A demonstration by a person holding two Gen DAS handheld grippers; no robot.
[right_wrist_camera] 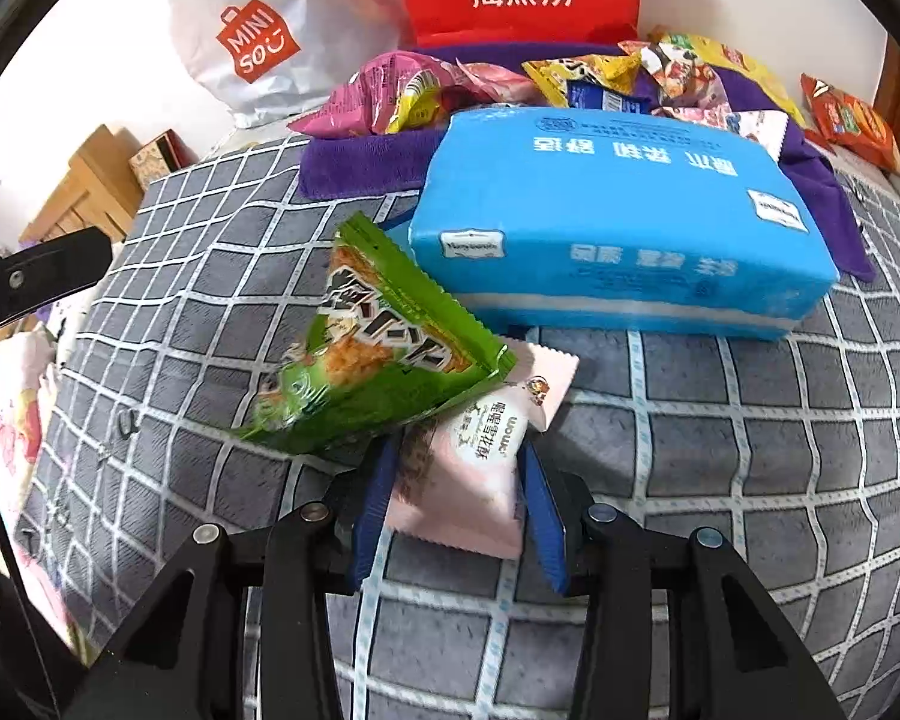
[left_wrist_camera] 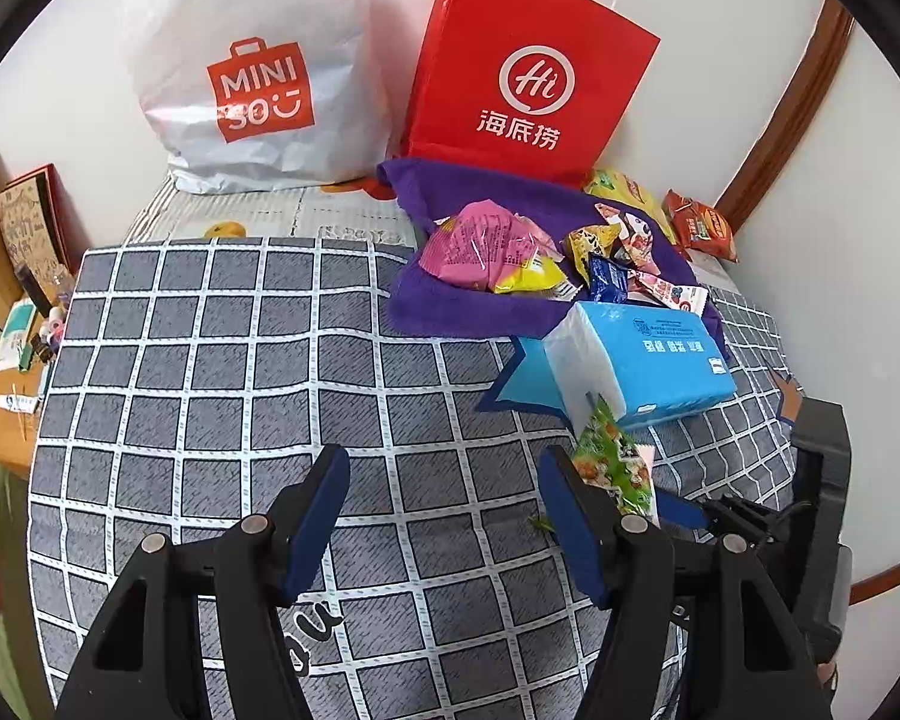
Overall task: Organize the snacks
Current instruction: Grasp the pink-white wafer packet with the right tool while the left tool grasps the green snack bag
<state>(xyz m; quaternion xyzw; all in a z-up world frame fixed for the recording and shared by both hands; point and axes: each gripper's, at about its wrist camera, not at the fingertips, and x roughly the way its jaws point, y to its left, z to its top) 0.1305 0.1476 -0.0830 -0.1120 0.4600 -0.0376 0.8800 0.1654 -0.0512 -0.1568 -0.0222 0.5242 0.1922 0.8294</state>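
Checked bedspread [left_wrist_camera: 210, 360]; pink snack packet [right_wrist_camera: 468, 480] between right fingers [right_wrist_camera: 372, 504], right view only.

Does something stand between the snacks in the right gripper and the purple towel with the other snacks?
Yes. The blue tissue pack lies directly between the right gripper, shut on the pink snack packet, and the purple towel.

Left gripper [left_wrist_camera: 444, 516] hangs jaws spread (nothing between); right gripper [right_wrist_camera: 459, 498] clamped on something
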